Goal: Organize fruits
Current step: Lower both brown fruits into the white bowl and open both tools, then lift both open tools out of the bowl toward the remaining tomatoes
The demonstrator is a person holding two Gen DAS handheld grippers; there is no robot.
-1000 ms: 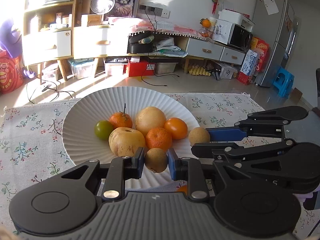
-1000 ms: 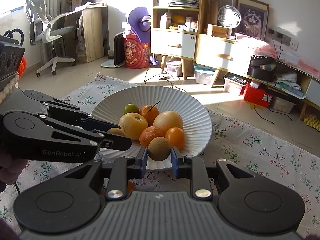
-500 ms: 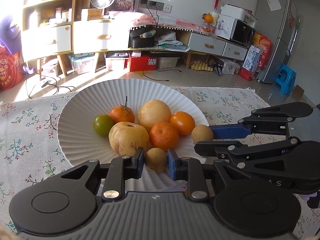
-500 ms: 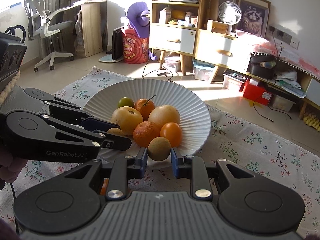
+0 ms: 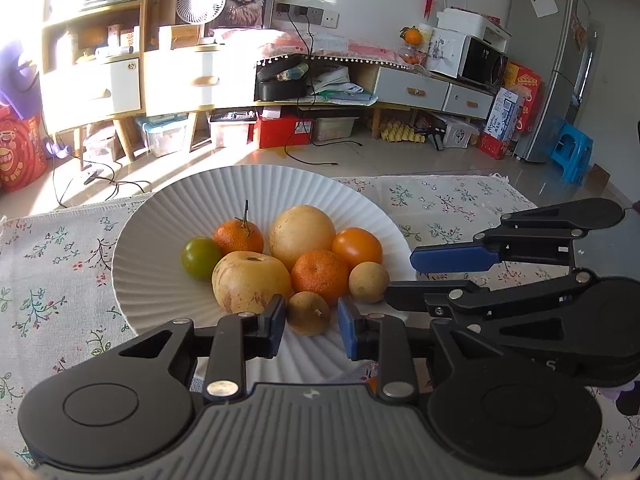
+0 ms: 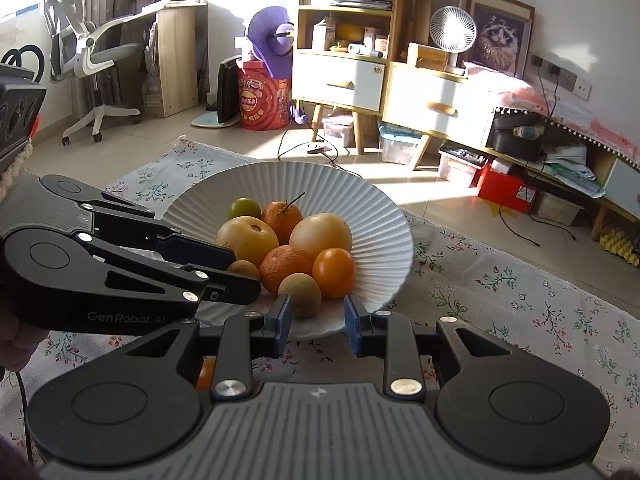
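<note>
While both grippers' jaws have just been opening, left gripper [image 5: 311, 326] and right gripper [image 6: 317, 322] fingers narrowly straddle released longans [image 5: 308, 313] at the plate's [image 5: 160, 292] near rim.

A plate [image 5: 160, 280] sits on a cloth [image 5: 60, 248] covering the tabletop, near its far edge. The fruits [image 5: 300, 232] are heaped in the plate. Two longans lie at the heap's near side, one [image 5: 308, 314] between the left gripper's [image 5: 311, 326] pads, the other [image 6: 300, 294] between the right gripper's [image 6: 318, 322].

White ribbed plate [image 5: 160, 264], floral tablecloth [image 5: 48, 264]
</note>
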